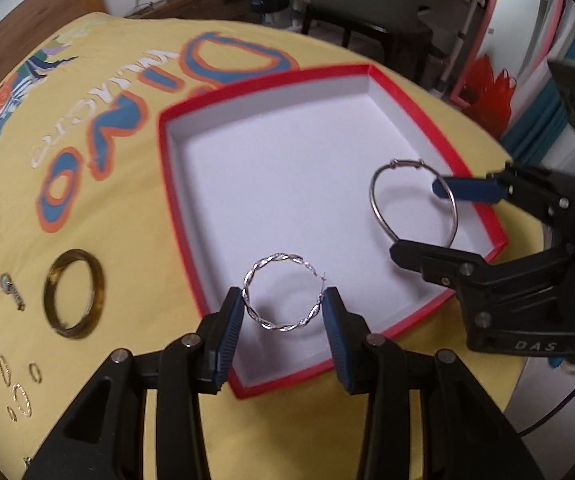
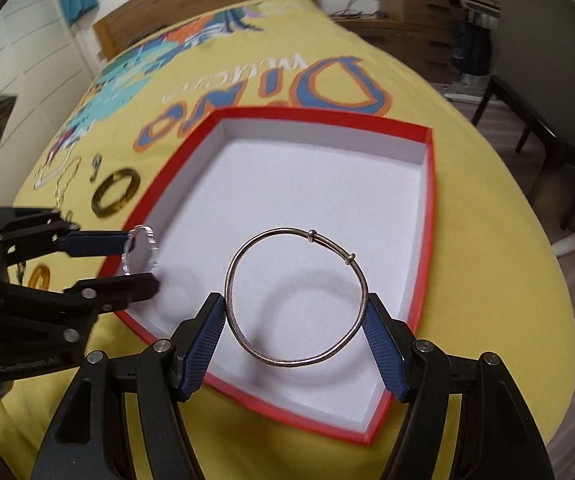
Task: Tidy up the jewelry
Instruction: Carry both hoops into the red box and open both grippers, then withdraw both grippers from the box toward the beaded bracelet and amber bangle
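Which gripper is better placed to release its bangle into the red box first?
Right. Its plain bangle hangs well inside the red box; the left's twisted bangle sits nearer the near edge.

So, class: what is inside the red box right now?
The red box shows only its bare white floor with ring-shaped shadows. The twisted silver hoop and plain silver bangle hang above it, gripped by the left gripper and right gripper; nearest floor is hidden.

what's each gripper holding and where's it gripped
Left gripper: twisted silver hoop, pinched across opposite sides. Right gripper: plain silver bangle, likewise across its sides.
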Demonstrator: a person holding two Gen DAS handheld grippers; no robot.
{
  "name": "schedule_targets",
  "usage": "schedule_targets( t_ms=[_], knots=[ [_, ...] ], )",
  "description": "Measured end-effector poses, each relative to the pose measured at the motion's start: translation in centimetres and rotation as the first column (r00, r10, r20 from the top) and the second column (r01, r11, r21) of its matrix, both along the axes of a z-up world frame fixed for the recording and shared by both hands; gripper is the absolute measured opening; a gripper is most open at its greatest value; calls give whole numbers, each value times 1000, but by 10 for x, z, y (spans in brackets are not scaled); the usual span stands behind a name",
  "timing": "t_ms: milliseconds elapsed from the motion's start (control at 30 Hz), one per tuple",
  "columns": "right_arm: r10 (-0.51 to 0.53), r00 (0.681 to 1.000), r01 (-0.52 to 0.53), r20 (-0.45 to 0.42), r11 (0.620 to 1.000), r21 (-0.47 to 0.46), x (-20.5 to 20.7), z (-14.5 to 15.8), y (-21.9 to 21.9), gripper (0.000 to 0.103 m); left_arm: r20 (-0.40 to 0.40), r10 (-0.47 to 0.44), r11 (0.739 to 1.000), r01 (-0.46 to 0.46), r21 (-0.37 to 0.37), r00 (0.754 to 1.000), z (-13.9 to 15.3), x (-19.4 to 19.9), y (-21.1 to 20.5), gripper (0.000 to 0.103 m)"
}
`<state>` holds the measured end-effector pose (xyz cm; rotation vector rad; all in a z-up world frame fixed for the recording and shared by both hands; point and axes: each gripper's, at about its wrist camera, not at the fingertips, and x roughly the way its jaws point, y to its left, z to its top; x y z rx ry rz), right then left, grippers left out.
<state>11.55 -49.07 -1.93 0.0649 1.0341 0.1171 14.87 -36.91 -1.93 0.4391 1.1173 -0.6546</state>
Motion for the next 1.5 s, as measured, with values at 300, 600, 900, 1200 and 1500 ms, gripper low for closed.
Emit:
schedule_targets(
  t_ms=[300,600,900,1200,1500],
  knots=[
    [147,984,-162,-104,975,-152,8,-16,15,69,-50,-22,1000,23,17,998,-17,-1,-3,39],
    [174,975,-196,-139,965,-173,7,-12,17,70,-85,-18,1000,19,12,996,-18,2,-1,39],
    [72,996,-79,-50,984,-160,-19,29,1,71,-71,12,999,-16,-48,997,5,1,10,41],
    [-11,1000,12,4,993,-117,-59,51,4,73,-81,59,995,-65,-73,995,11,-11,20,42],
    [-106,994,107,41,994,-21,-100,60,25,73,4,139,980,-137,-142,990,53,-59,85,42]
  ],
)
